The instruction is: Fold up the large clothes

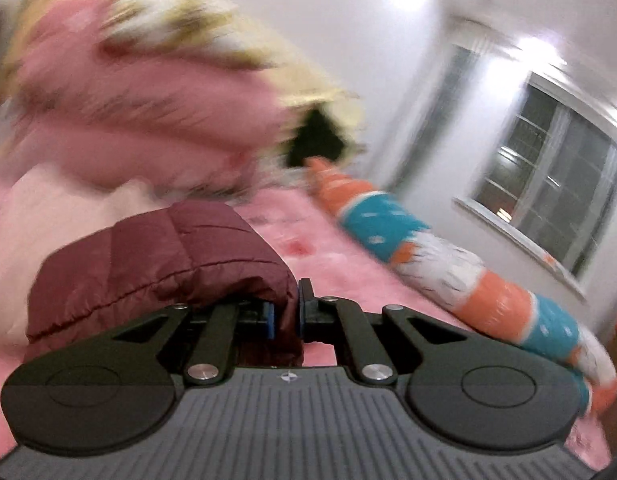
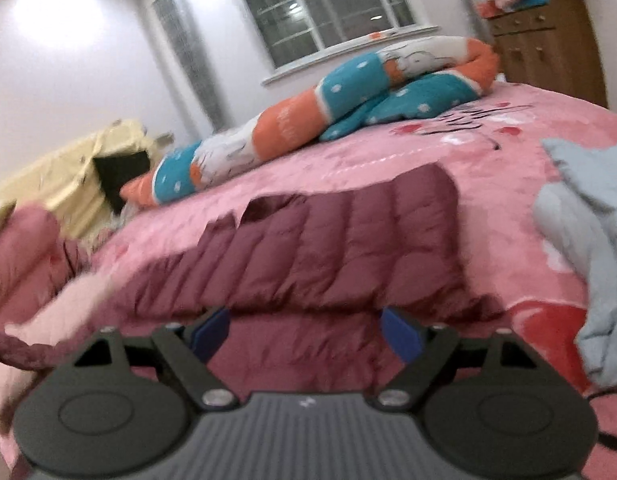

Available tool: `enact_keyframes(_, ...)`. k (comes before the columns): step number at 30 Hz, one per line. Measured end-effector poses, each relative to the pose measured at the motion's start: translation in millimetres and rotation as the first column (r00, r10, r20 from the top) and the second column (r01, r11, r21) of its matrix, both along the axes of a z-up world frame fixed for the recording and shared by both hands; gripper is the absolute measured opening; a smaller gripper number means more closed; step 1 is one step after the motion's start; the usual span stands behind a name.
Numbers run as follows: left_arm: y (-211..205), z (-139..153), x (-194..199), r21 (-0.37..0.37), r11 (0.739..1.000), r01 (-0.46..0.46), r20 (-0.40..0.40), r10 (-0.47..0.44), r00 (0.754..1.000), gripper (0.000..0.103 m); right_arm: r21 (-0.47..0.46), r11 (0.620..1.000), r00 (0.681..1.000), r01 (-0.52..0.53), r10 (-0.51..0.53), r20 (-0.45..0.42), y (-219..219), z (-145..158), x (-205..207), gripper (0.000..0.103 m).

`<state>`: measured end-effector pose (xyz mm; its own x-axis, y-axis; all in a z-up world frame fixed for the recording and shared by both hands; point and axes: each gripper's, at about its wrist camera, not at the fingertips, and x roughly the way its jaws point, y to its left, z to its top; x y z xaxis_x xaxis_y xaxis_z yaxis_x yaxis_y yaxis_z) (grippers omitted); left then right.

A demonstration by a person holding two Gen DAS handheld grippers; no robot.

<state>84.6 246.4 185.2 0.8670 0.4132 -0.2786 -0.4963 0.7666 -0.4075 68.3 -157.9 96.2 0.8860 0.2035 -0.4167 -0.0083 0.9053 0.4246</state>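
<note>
Left wrist: hand-held gripper (image 1: 286, 312) pinches jacket (image 1: 156, 264).

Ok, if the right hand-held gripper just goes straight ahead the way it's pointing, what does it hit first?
Probably the maroon puffer jacket: it lies on the pink bedspread directly beyond the open right hand-held gripper, though blur makes depth uncertain.

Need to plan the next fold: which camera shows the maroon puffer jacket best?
The right wrist view: the maroon puffer jacket lies spread across the pink blanket, quilted panels visible. The left wrist view shows only a bunched fold pinched in the left gripper.
</note>
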Motion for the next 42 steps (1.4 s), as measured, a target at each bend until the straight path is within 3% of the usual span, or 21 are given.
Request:
enact_keyframes(3, -47.2, 31.2, 40.1, 0.134, 0.981, 0.138, 0.009, -0.141, 0.99, 0.005, 0.03, 0.999, 0.999, 0.04, -0.041, 0.014, -15.2, 3.1, -3.1, 0.084)
enact_keyframes(6, -102.4, 47.2, 74.1, 0.206, 0.93, 0.305, -0.001, -0.312, 0.95, 0.005, 0.036, 0.996, 0.996, 0.084, -0.085, 0.025, -28.0, 4.6, -5.4, 0.084)
enact_keyframes(9, -162.3, 44.0, 99.5, 0.259, 0.847, 0.465, -0.045, -0.47, 0.881, 0.005, 0.073, 0.988, 0.99, 0.137, -0.139, 0.024, -43.7, 4.2, -5.2, 0.084)
enact_keyframes(13, -237.3, 14.7, 118.6, 0.287, 0.706, 0.647, -0.138, -0.638, 0.758, 0.005, 0.16, 0.966, 0.979, 0.203, -0.205, -0.001, -68.5, -0.8, -5.4, 0.084)
enact_keyframes(17, -287.9, -33.7, 122.7, 0.264, 0.597, 0.758, -0.259, -0.713, 0.652, 0.005, 0.216, 0.944, 0.968, 0.248, -0.248, -0.026, -85.0, -5.9, -6.9, 0.084)
enact_keyframes(20, -312.2, -66.9, 117.8, 0.249, 0.53, 0.811, -0.355, -0.729, 0.585, 0.006, 0.227, 0.938, 0.965, 0.26, -0.26, -0.03, -91.5, -6.8, -7.8, 0.084)
enact_keyframes(25, -324.3, -92.4, 112.6, 0.2, 0.509, 0.837, -0.411, -0.732, 0.544, 0.009, 0.231, 0.937, 0.965, 0.26, -0.26, -0.032, -95.2, -6.6, -7.4, 0.084)
enact_keyframes(30, -312.0, -100.1, 111.4, 0.185, 0.474, 0.861, -0.446, -0.74, 0.503, 0.035, 0.231, 0.939, 0.967, 0.255, -0.253, -0.036, -94.4, -7.4, -5.9, 0.084)
enact_keyframes(32, -305.0, -96.5, 100.4, 0.178, 0.469, 0.865, -0.437, -0.75, 0.496, 0.054, 0.232, 0.939, 0.968, 0.252, -0.25, -0.038, -93.8, -8.2, -5.5, 0.084)
enact_keyframes(35, -307.4, -96.5, 81.1, 0.188, 0.443, 0.877, -0.428, -0.766, 0.479, 0.063, 0.234, 0.94, 0.968, 0.249, -0.248, -0.033, -94.0, -8.3, -5.9, 0.084)
enact_keyframes(42, -301.9, -90.7, 50.2, 0.199, 0.396, 0.896, -0.388, -0.808, 0.443, 0.066, 0.215, 0.941, 0.965, 0.261, -0.26, -0.035, -91.9, -9.7, -5.0, 0.084)
